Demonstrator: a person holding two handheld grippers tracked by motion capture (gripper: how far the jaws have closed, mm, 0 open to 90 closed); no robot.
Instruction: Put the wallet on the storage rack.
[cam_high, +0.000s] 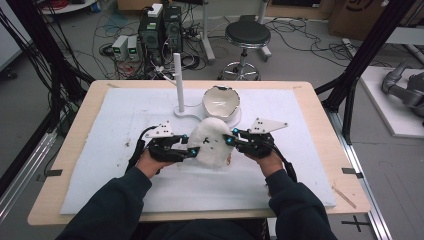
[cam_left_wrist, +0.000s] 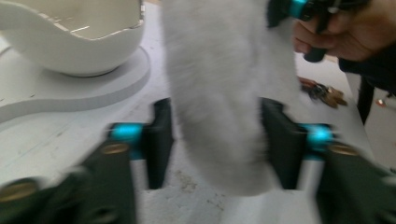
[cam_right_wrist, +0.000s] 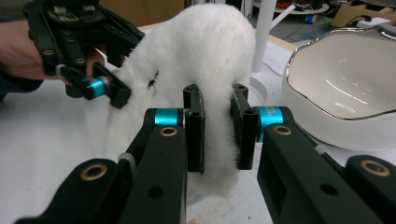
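A white fluffy cloth (cam_high: 212, 142) hangs between my two grippers above the white mat (cam_high: 125, 165). My left gripper (cam_high: 192, 150) holds its left edge. In the left gripper view the fur (cam_left_wrist: 219, 93) fills the gap between the jaws of that gripper (cam_left_wrist: 217, 140) and touches both pads. My right gripper (cam_high: 231, 140) is shut on the cloth's right edge. In the right gripper view the fur (cam_right_wrist: 201, 56) is pinched tightly between the pads of that gripper (cam_right_wrist: 217, 126).
A white bowl with a wavy rim (cam_high: 221, 100) sits on a flat white base (cam_high: 192, 116) just behind the cloth, beside an upright white post (cam_high: 178, 80). A small brown object (cam_left_wrist: 322, 91) lies on the mat under the cloth. A stool (cam_high: 246, 35) stands beyond the table.
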